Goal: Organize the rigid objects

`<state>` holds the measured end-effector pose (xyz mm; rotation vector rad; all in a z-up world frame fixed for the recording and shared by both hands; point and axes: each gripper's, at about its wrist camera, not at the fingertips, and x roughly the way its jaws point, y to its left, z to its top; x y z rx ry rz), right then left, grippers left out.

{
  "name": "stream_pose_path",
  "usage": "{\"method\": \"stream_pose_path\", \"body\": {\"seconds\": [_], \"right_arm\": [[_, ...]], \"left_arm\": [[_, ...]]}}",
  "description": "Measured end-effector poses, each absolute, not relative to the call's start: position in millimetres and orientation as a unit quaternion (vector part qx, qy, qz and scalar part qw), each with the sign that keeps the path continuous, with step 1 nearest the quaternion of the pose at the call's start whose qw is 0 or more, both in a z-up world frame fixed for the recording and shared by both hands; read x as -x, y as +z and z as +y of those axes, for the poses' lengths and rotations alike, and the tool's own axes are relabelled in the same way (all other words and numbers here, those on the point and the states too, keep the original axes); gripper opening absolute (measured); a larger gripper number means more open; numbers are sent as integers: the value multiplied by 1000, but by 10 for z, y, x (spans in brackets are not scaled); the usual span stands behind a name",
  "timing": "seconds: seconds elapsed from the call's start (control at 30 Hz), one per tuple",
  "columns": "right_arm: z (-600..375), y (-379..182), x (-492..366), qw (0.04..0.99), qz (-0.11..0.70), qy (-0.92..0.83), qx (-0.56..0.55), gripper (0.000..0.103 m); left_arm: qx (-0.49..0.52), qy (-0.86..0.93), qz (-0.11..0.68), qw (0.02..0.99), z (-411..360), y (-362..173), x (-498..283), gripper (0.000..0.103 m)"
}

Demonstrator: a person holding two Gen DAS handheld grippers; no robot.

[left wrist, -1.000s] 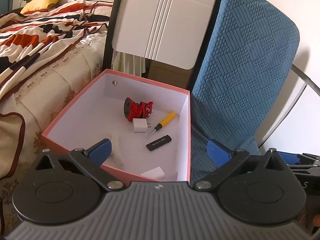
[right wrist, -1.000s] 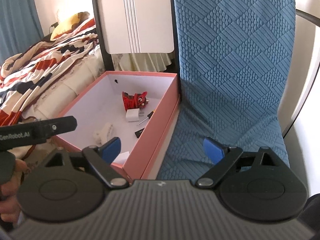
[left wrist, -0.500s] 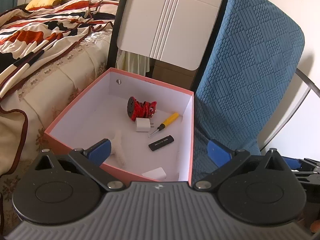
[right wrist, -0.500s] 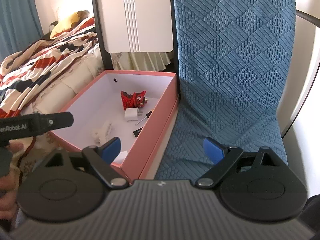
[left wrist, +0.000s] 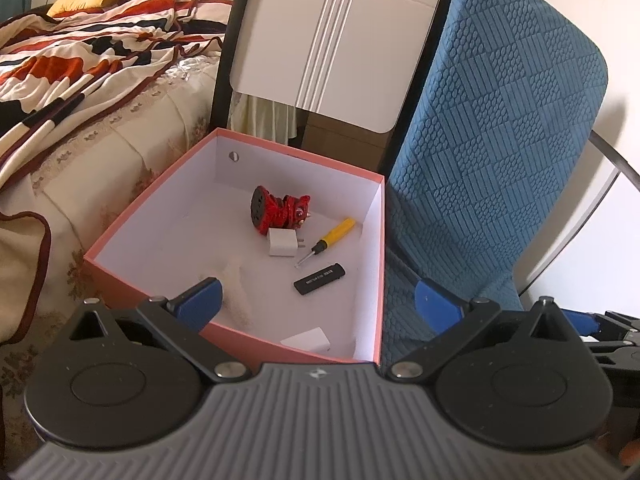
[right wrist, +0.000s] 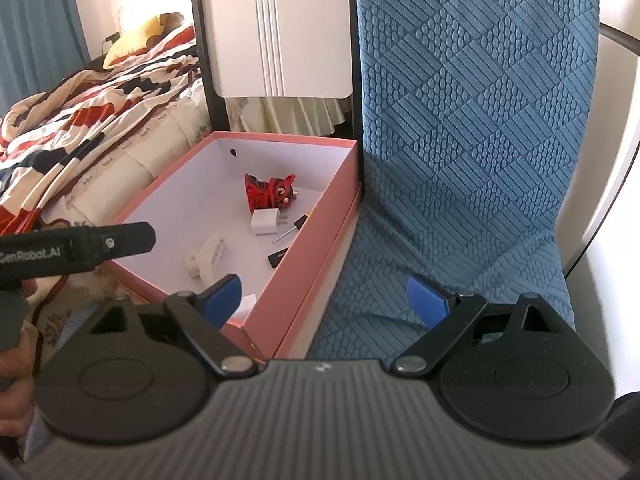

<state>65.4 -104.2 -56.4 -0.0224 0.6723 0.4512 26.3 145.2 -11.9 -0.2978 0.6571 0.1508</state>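
While the pink box (left wrist: 120, 266) sits mid-frame, we see inside it a red figurine (left wrist: 280, 212), a white charger (left wrist: 282, 242), a yellow screwdriver (left wrist: 332, 236) and a black stick (left wrist: 320, 279). Our left gripper (left wrist: 316, 306) and right gripper (right wrist: 324, 300) both gape wide, holding nothing, beside the blue chair (right wrist: 460, 140).

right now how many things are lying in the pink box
6. Red figurine toward the back, white charger in front of it, yellow screwdriver to its right, black stick nearer, fuzzy white item at left, white block by the near wall. More may hide there.
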Motion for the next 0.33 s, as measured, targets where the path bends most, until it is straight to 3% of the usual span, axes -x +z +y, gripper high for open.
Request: {"method": "stream_pose_path", "body": {"seconds": [0.33], "right_arm": [[-1050, -555, -641, 921, 324, 217, 15, 92]], "left_arm": [[144, 78, 324, 932, 1452, -140, -258, 103]]}}
